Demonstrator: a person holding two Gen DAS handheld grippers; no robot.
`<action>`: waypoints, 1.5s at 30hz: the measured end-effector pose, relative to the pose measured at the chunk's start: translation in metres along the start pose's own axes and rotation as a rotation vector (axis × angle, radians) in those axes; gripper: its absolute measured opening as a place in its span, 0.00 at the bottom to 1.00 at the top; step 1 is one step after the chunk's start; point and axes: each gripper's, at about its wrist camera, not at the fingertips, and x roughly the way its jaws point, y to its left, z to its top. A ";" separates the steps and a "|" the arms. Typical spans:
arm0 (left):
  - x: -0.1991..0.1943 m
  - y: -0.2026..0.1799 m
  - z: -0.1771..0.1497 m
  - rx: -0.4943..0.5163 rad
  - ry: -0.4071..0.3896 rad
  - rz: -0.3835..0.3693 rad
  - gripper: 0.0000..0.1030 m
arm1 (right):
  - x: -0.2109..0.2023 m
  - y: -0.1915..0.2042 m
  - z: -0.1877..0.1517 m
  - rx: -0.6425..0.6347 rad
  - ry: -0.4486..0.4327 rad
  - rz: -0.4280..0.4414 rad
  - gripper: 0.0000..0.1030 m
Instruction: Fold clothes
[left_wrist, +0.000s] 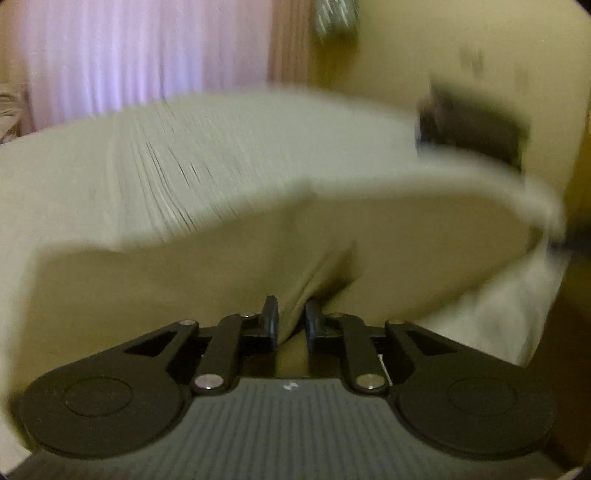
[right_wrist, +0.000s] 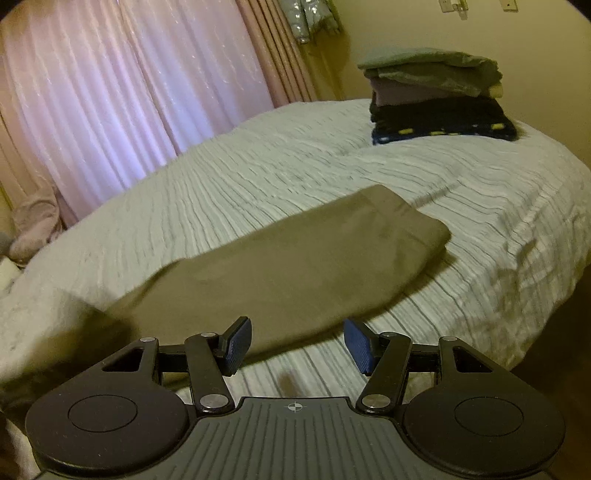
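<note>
The left gripper (left_wrist: 291, 321) has its two fingers pinched on a fold of the olive-brown garment (left_wrist: 229, 273), and the cloth bunches up between the pads and rises in front of the camera, filling the lower half of that blurred view. The right gripper (right_wrist: 297, 343) stands with its blue-padded fingers (right_wrist: 238, 345) spread apart and nothing between them, poised just above the near edge of the bed (right_wrist: 498, 229). Just past those fingers the same garment (right_wrist: 295, 266) lies across the ribbed white bedspread, its right end folded flat and its left end lifted and smeared with motion. Farther back, near the far right corner of the bed, sits a stack of folded clothes (right_wrist: 436, 99): dark at the bottom, grey-green on top. Behind the bed hang pale pink curtains (right_wrist: 129, 85).
</note>
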 end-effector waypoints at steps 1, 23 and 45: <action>-0.004 -0.006 -0.005 0.035 -0.027 0.024 0.14 | 0.000 0.000 0.002 0.009 0.000 0.022 0.58; -0.114 0.147 -0.037 -0.611 -0.130 -0.122 0.27 | 0.116 0.078 -0.001 0.415 0.505 0.403 0.35; -0.053 0.113 0.026 -0.557 -0.099 -0.245 0.26 | 0.040 -0.051 0.047 0.195 -0.128 0.119 0.04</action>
